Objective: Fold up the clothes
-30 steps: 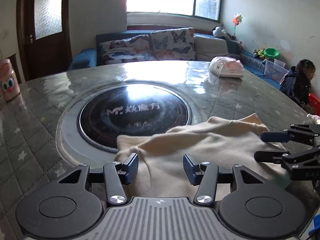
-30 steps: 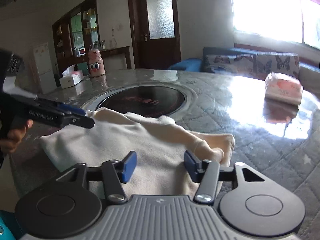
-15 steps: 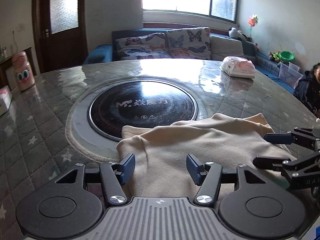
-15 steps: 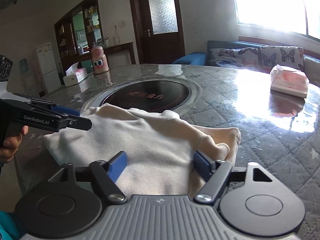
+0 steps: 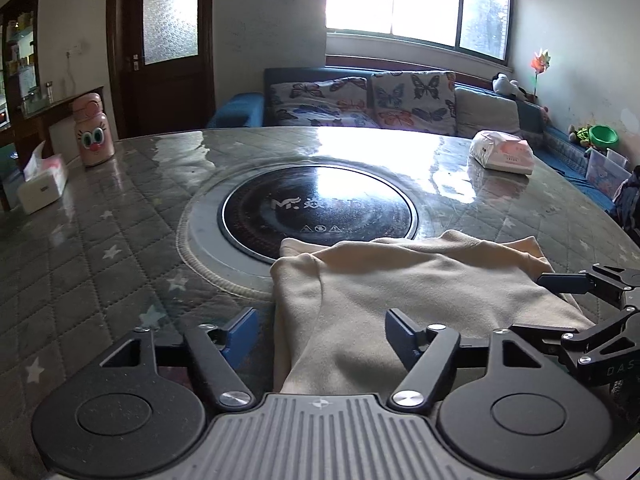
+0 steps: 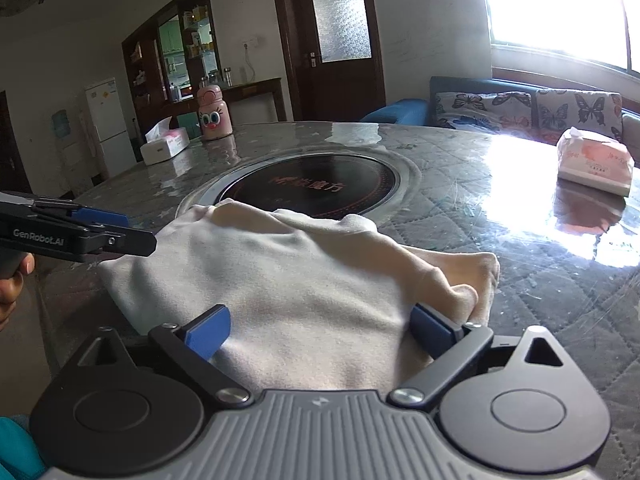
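Note:
A cream garment (image 5: 420,288) lies folded on the round table, near its front edge; it also shows in the right wrist view (image 6: 296,276). My left gripper (image 5: 320,330) is open, low over the garment's left edge, with nothing between its fingers. My right gripper (image 6: 320,322) is open and wide, low over the garment's right part near a bunched sleeve (image 6: 464,292). The right gripper shows at the right of the left wrist view (image 5: 592,304). The left gripper shows at the left of the right wrist view (image 6: 100,232).
A black induction hob (image 5: 316,208) sits in the middle of the quilted table (image 5: 100,248). A tissue pack (image 5: 502,152) lies at the far right. A pink bottle (image 5: 92,130) and a white tissue box (image 5: 42,184) stand at the far left. A sofa (image 5: 360,100) is behind.
Both grippers have opened wider and drawn back a little from the garment. The left gripper has turned leftward, so the garment sits further right in its view.

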Motion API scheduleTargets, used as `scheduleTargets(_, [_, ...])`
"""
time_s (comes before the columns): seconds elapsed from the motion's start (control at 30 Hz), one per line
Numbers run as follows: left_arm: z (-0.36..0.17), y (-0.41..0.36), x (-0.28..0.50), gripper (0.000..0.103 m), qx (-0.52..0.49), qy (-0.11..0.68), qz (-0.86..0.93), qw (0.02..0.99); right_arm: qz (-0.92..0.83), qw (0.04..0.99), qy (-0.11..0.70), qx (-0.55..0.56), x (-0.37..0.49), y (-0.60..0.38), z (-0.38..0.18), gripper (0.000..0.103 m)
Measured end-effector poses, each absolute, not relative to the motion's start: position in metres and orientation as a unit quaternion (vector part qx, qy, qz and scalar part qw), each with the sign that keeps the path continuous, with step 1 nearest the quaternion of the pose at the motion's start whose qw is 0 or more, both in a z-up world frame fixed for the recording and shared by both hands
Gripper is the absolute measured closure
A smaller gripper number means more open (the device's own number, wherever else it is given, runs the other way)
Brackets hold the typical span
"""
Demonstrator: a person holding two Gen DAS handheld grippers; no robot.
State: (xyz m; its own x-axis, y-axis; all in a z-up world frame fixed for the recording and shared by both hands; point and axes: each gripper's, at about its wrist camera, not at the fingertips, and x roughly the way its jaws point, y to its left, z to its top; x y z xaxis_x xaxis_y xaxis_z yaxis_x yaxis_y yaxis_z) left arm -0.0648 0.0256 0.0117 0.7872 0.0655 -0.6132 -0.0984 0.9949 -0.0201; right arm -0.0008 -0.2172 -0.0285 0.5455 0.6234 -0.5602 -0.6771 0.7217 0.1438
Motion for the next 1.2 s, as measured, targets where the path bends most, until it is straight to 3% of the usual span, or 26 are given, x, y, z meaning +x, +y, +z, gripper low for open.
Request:
scheduleTargets(0.2, [0.015,0.022,-0.065,0.022,-0.022,0.319,0.039,0.947,0.376,0.874,0.304,-0.041,0.000,-0.217,-0.029,0.000])
scheduleTargets(0.27, [0.016,0.022,-0.066,0.012,-0.025,0.314,0.035,0.948,0.376,0.874,0.304,-0.043,-0.001,-0.216,-0.029,0.000])
scheduleTargets(0.43, [0.020,0.023,-0.071,0.000,-0.031,0.298,0.014,0.954,0.373,0.875,0.305,-0.050,-0.002,-0.214,-0.030,0.000])
scheduleTargets(1.2, [0.022,0.084,-0.089,0.000,-0.064,0.229,-0.069,0.969,0.308,0.893,0.315,-0.090,-0.019,-0.193,-0.018,0.000])
